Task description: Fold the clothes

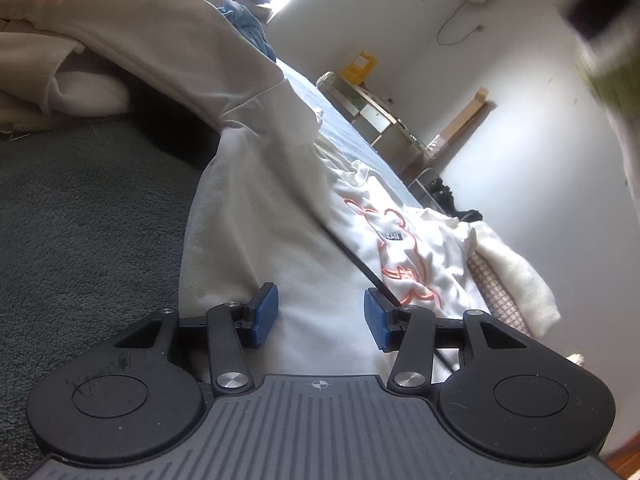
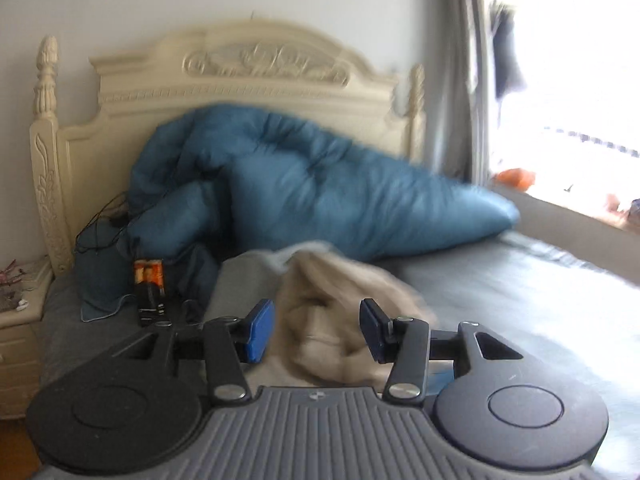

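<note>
Hovering low over the bed, left gripper (image 1: 320, 318) has its blue pads (image 1: 265, 316) spread wide, nothing between them. Going left to right in the left wrist view: dark grey fleece blanket (image 1: 80, 220) fills the left side; above it a bunched pile of beige clothing (image 1: 60, 52) with a zipper edge showing. A beige sweatshirt sleeve (image 1: 248, 184) runs down from that pile, ribbed cuff section ending right in front of the open fingers, fabric lying under the gap between them. Right of the sleeve, a thin black cord (image 1: 360, 264) runs alongside it. Further right a white t-shirt (image 1: 412, 248) with an orange outline print lies crumpled on the blue-grey bed sheet (image 1: 340, 128); a white fluffy textile (image 1: 516, 276) sits at its right edge. Shelf unit (image 1: 372, 108) against the far wall. Blurred dark object top right, cannot tell what.

Right wrist view, left to right: cream nightstand (image 2: 20, 320), carved cream headboard (image 2: 240, 80), a dark box with orange label (image 2: 150, 284) standing on the bed, blue duvet (image 2: 304, 184) heaped against the headboard. Right gripper (image 2: 316, 328) is also spread apart, holding nothing, aimed at a rumpled beige garment (image 2: 332, 312) on the bed just past the fingertips, motion-blurred. Grey sheet (image 2: 520, 288) to the right, bright window (image 2: 568, 92) with curtain at the far right.
</note>
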Demonstrator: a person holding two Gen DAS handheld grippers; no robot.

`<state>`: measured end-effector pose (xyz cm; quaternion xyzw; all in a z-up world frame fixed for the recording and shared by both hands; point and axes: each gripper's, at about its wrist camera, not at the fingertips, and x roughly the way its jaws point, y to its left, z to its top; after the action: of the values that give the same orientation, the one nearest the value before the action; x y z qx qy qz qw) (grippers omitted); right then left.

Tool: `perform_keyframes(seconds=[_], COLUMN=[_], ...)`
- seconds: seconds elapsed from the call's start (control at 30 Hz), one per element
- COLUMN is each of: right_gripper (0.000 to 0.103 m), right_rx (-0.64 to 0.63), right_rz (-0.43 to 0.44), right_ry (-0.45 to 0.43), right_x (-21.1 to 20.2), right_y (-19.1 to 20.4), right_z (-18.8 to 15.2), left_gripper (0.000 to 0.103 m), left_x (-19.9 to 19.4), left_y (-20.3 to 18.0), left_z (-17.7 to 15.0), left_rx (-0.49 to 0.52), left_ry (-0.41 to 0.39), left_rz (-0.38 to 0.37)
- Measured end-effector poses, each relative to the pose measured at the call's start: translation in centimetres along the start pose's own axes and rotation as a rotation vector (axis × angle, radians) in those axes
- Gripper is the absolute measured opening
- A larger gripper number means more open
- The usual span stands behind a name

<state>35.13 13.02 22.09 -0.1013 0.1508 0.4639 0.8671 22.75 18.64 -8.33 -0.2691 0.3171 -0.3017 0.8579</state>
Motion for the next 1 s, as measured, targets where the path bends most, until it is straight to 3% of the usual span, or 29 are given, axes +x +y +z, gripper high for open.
perform_keyframes(seconds=[0.2,0.33,0.57,0.67,0.87,1.0], right_gripper=[0.05,0.047,0.04,0.04,0.04,0.042], right_rx=[0.023,0.059,-0.038,-0.13,-0.146,-0.083], right_rz=[-0.165,-0.185,-0.128,-0.1,0.011,0.06], right_ry=[-0.064,0.025,0.263,0.288,0.245,0.263], right_x=[-13.9,-14.8,-3.9,0.6,9.2,16.2], right_y=[-5.5,-7.2,-5.6,-3.0,0.9,1.3], right_z=[-1.9,-6.2,-14.5,-16.4,-14.6,-12.8], left_gripper=[0.049,0.049,0.049,0.049,0.05,0.05], left_x=[-0.8,-1.1,-3.3,-5.0,-8.8,-9.6], left_y=[0.6,1.4,3.9,5.6,8.9,10.4], left_z=[0.5,0.9,1.6,1.9,1.6,1.1], left_rx=[-0.043,-0.086,-0.205,-0.282,-0.443,-0.513], left_ry=[-0.033,-0.096,-0.269,-0.348,-0.509,-0.536], left_rz=[-0.022,0.016,0.084,0.115,0.188,0.189])
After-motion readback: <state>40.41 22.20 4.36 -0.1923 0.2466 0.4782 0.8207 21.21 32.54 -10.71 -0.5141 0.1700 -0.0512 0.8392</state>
